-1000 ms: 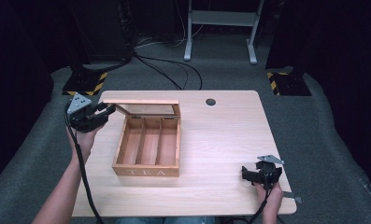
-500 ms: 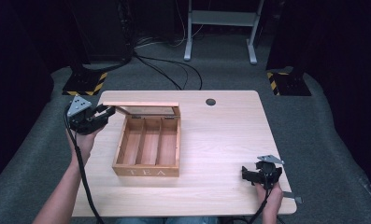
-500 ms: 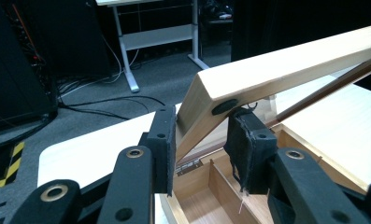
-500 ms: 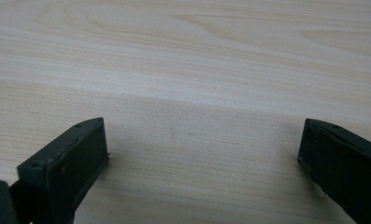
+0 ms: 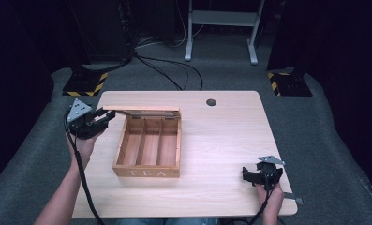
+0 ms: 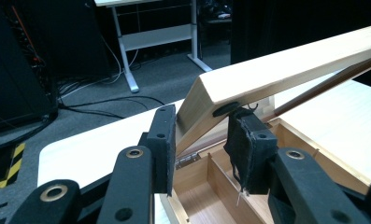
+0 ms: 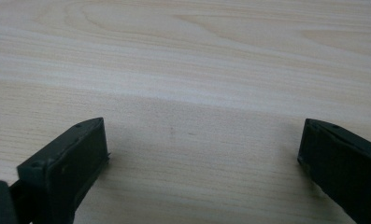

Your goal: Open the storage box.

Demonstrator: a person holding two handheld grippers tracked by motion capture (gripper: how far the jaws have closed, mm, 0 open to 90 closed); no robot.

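Observation:
A wooden tea box (image 5: 146, 172) marked TEA stands left of the table's middle, with three empty compartments (image 6: 206, 186). Its lid (image 5: 141, 109) is raised at the back and hangs tilted over the box. My left gripper (image 5: 109, 115) comes in from the left and is shut on the lid's left end. In the left gripper view the lid (image 6: 286, 65) runs up to the right from between the pads (image 6: 167, 140). My right gripper (image 5: 246, 174) rests on the table (image 5: 221, 140) near the front right corner. It stands open over bare wood (image 7: 183, 56), with nothing between its fingers.
A dark round hole (image 5: 211, 101) sits near the table's far edge. Beyond the table lie black cables (image 5: 174, 70), a white frame stand (image 5: 221, 18) and black-yellow striped bases (image 5: 85, 84) on grey floor. Bare tabletop stretches right of the box.
The left gripper and the lid's end have shifted slightly toward the person. The right gripper has not moved.

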